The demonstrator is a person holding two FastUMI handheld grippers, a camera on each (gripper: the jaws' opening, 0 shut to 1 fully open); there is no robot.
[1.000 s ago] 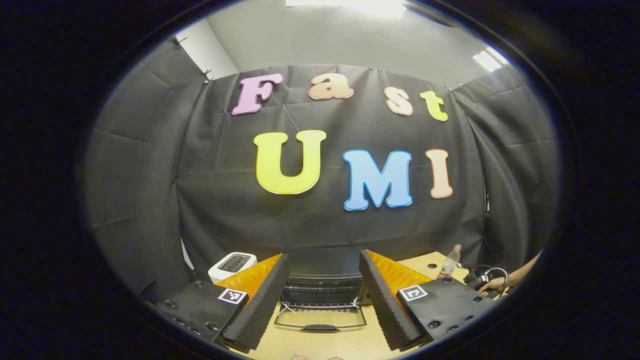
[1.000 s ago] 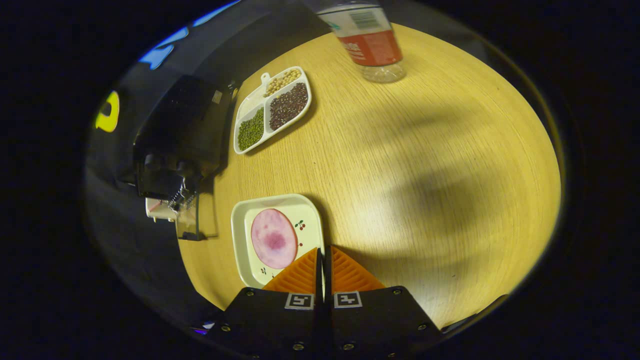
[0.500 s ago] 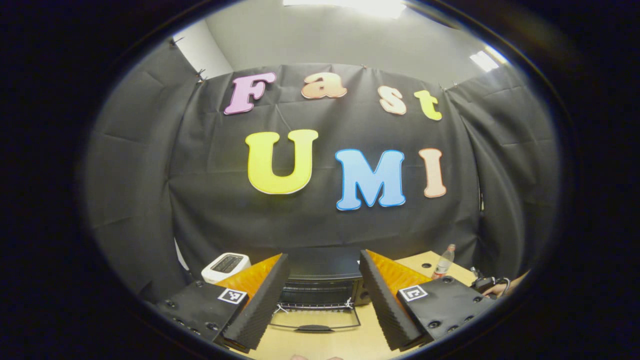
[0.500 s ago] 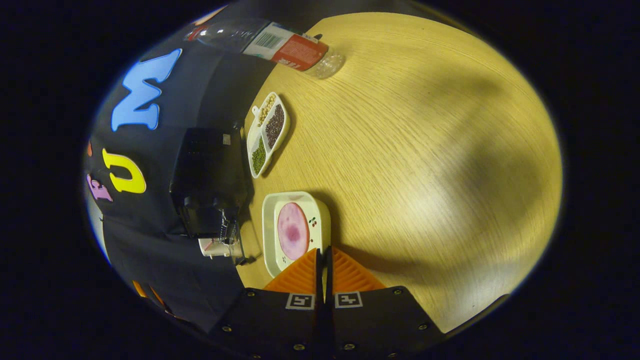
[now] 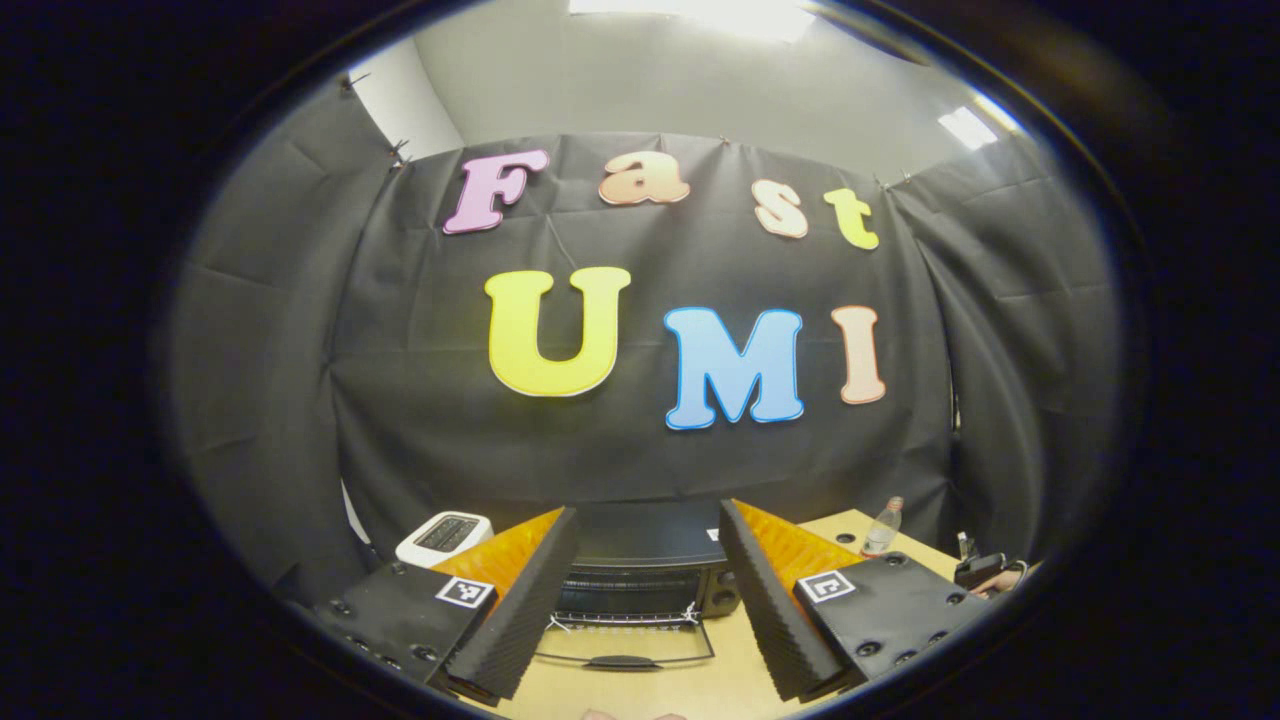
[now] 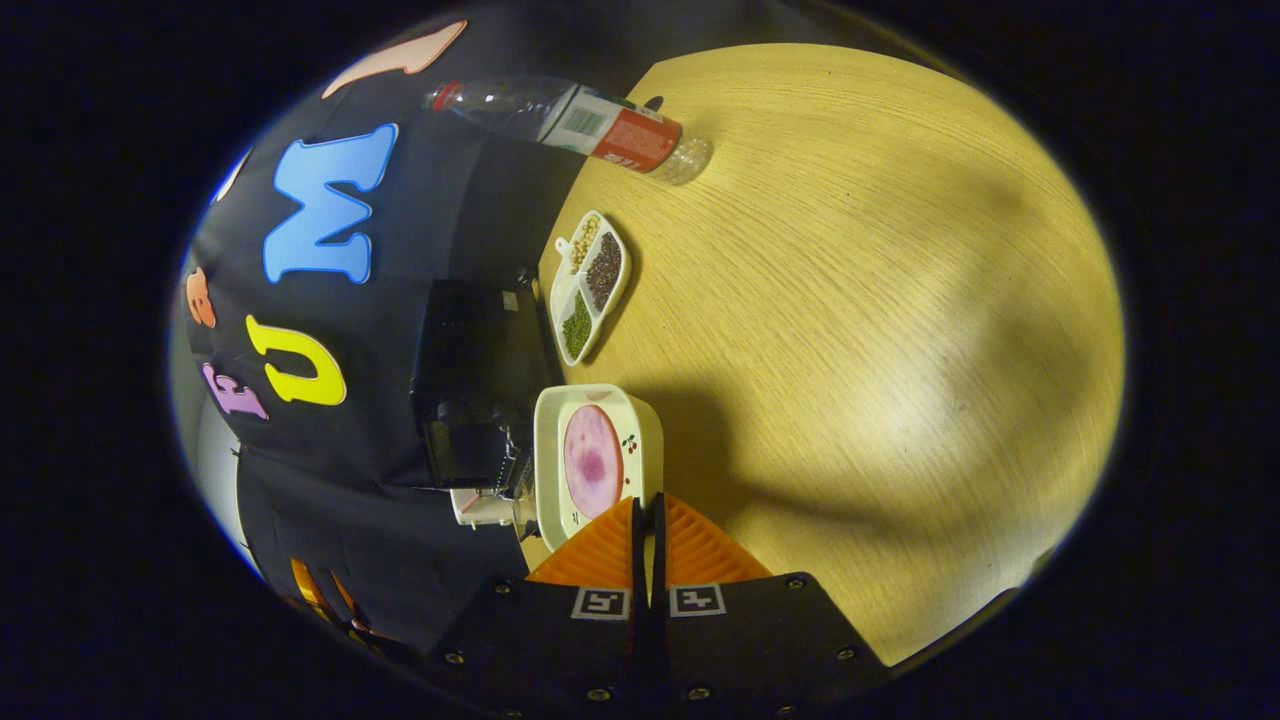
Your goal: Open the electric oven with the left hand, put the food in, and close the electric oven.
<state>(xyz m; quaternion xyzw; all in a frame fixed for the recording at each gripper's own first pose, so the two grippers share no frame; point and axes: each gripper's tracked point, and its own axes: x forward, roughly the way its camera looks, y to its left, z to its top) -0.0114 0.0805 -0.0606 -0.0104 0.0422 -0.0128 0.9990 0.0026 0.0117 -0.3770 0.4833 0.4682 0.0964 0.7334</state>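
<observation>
Walls: black cloth [image 5: 640, 430] hung on three sides, creased, clipped along its top edge.
Upper wall: plain grey-white surface [image 5: 680, 90] above the cloth — a white strip [image 5: 410, 95] shows at the left corner.
Lighting: bright ceiling panel [image 5: 700, 10] overhead, a second panel [image 5: 965, 125] at right.
Furniture: light wood-grain table [image 6: 880, 330], broad soft shadows across its top.

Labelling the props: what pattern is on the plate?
Cream plate with small cherry prints, clearest in the right gripper view.
</observation>
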